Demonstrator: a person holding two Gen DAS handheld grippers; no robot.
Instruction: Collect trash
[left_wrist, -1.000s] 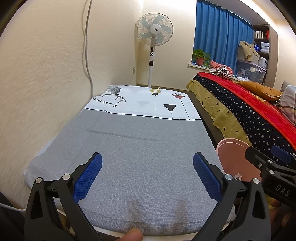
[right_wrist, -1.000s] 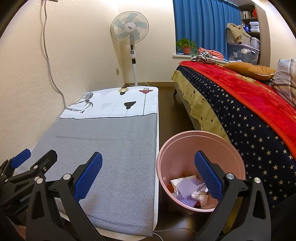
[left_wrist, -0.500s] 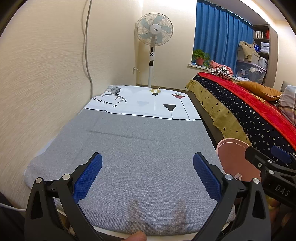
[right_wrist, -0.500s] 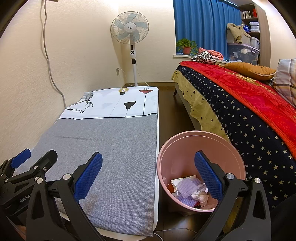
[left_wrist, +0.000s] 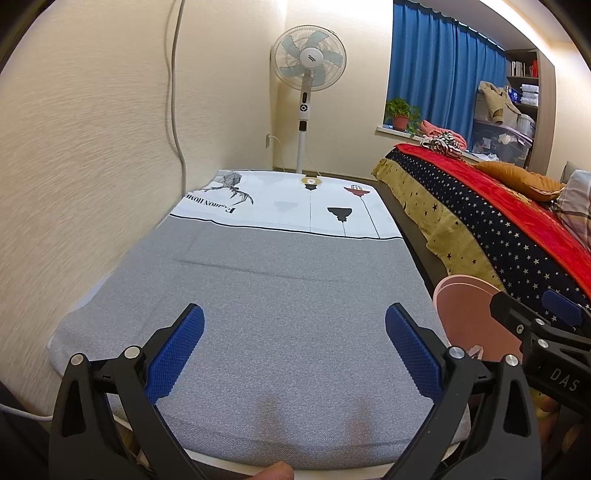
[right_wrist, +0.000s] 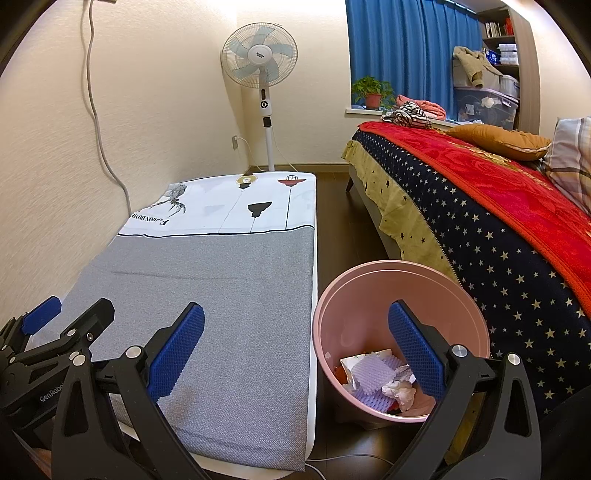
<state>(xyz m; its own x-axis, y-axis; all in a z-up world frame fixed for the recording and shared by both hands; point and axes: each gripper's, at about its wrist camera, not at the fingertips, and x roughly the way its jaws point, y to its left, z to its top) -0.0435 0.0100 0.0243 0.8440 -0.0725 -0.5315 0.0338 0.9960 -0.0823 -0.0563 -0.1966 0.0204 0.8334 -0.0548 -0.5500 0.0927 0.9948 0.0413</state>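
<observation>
Left fingers: your left gripper (left_wrist: 294, 350) has its two blue pads spread wide, nothing between them; it hangs over the near end of the grey table cover

Right fingers: your right gripper (right_wrist: 295, 350) is just as wide and empty; its left finger (right_wrist: 176, 352) sits over the table edge, its right finger (right_wrist: 415, 350) over the mouth of the bin

Trash: a heap of crumpled paper (right_wrist: 380, 376) lies in the bottom of the bin, low and just left of your right finger; you can make out a lilac ridged piece, white wads and an orange scrap, but the exact count of pieces cannot be told

Bin: one pink round bin (right_wrist: 369, 280) stands on the dark floor, between the table and the bed; in the left view only a slice of its rim (left_wrist: 465, 295) shows, to the right of your left gripper

Table: one long low table (right_wrist: 207, 280), grey cloth near you, white printed cloth at the far end; no trash is seen on it

Beyond: one standing fan (right_wrist: 260, 59) by the far wall, one potted plant (right_wrist: 371, 90) on the sill, blue curtains (right_wrist: 402, 48), one bed (right_wrist: 498, 221) with a star-print and red cover on your right

Your hand: a fingertip (left_wrist: 275, 470) shows at the bottom edge of the left view
</observation>
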